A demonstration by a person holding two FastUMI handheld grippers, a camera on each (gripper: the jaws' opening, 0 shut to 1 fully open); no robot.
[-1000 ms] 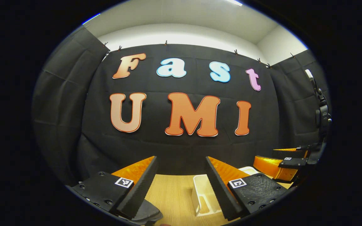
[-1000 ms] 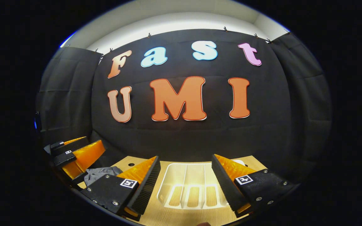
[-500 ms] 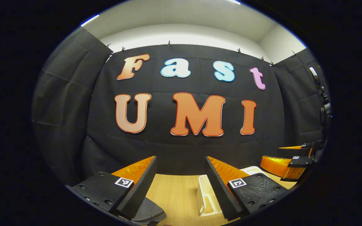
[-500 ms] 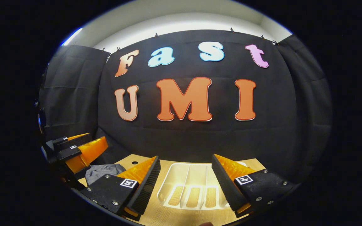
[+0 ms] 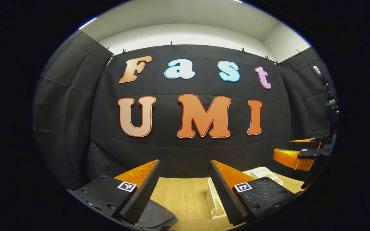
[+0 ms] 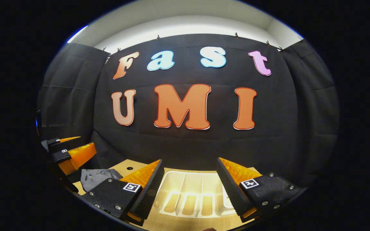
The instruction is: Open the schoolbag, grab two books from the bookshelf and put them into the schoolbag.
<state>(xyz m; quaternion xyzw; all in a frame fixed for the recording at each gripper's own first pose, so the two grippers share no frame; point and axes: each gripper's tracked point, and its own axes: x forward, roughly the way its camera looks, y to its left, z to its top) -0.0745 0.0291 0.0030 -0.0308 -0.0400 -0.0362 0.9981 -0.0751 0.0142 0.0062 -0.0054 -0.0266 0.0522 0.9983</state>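
Both jaws stand wide apart and hold nothing: your left gripper (image 5: 185, 189) hangs above the wooden table (image 5: 185, 199), and your right gripper (image 6: 188, 189) hangs above the white slotted bookshelf (image 6: 188, 197). That rack lies flat beneath the right fingers, its dividers running away from you toward the wall; no books can be made out in it. The grey schoolbag (image 5: 157, 215) lies low and just inside your left finger (image 5: 140, 189), and in the right gripper view it sits off to the left (image 6: 96, 178). Your left gripper is nearer the bag, so opening it probably falls to that hand, by dipping down.
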